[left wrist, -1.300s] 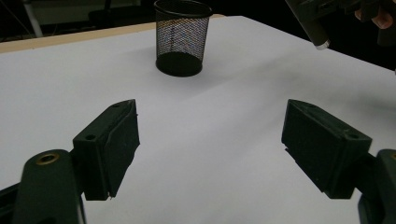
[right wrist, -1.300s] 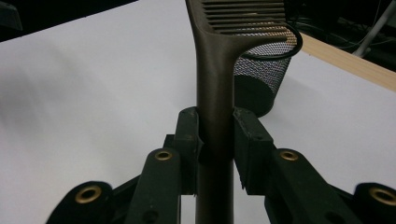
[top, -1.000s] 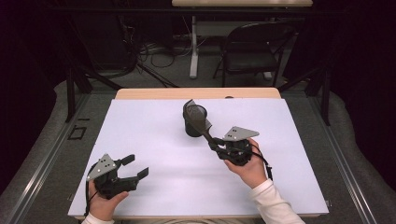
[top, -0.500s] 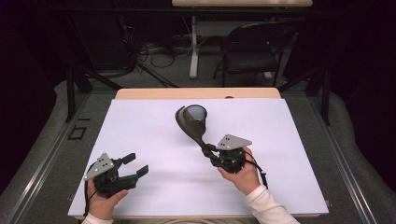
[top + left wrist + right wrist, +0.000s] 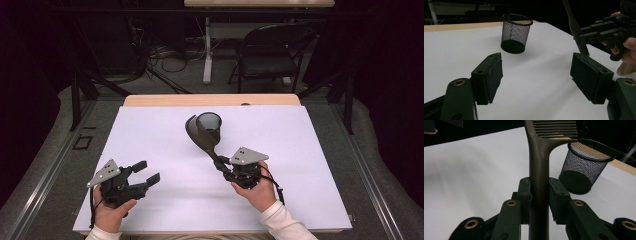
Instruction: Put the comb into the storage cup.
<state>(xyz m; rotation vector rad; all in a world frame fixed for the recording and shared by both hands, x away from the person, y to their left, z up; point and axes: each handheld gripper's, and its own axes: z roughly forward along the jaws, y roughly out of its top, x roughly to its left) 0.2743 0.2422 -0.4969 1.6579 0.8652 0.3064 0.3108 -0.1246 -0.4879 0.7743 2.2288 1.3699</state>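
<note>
My right gripper [image 5: 223,165] clamps the spatula [image 5: 539,170] by its handle, head up beside the mesh cup [image 5: 209,126]; my left gripper [image 5: 145,171] sits wide, holding nothing, near the table [image 5: 150,125] edge; risk: head knocks the rim, light cup tips.

Nothing sits between the left gripper [image 5: 146,172] fingers [image 5: 487,75]. Ahead stands the mesh cup [image 5: 515,33]; the spatula [image 5: 201,135] leans beside it.
</note>
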